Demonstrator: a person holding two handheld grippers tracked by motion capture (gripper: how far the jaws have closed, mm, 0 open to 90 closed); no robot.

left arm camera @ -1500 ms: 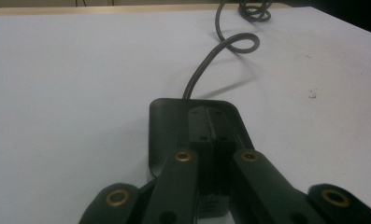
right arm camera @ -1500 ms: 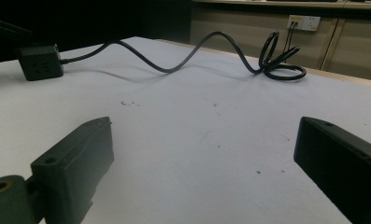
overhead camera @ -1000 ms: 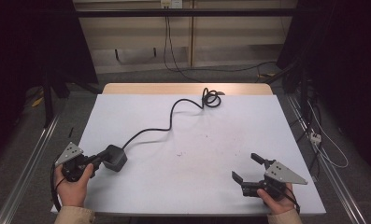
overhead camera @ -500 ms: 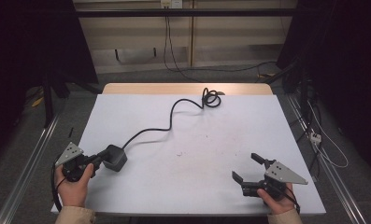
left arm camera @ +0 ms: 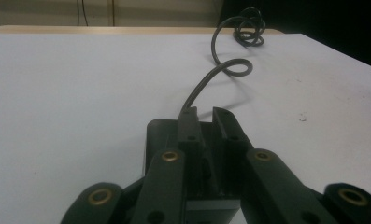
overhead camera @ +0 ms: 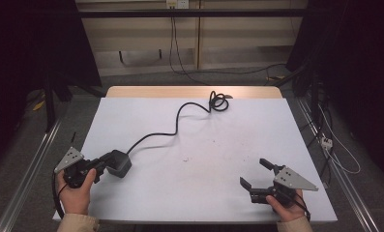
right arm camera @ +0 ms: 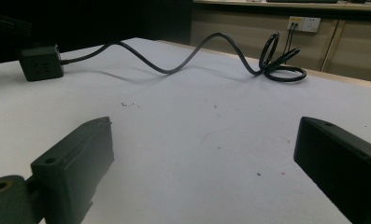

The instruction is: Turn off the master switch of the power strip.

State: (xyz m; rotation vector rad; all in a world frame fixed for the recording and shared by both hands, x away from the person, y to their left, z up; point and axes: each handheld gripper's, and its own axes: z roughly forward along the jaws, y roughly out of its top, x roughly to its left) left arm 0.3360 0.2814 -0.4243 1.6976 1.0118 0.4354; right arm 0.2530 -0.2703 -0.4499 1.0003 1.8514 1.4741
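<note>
Your left claw (overhead camera: 101,166) closed on black power cube (overhead camera: 118,163), near desk's left front corner. Your right claw (overhead camera: 258,177) wide open, empty, front right. Cube's cable (overhead camera: 176,124) runs to coil at far edge. White desk (overhead camera: 228,145) has small specks; dark room, wall socket (right arm camera: 304,23) behind.

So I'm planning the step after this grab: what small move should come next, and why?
Probably lift the black power block slightly with the left tool. Its jaws are closed on the block, which sits on the white table, cable trailing away slack. The right tool is open, holding nothing.
</note>
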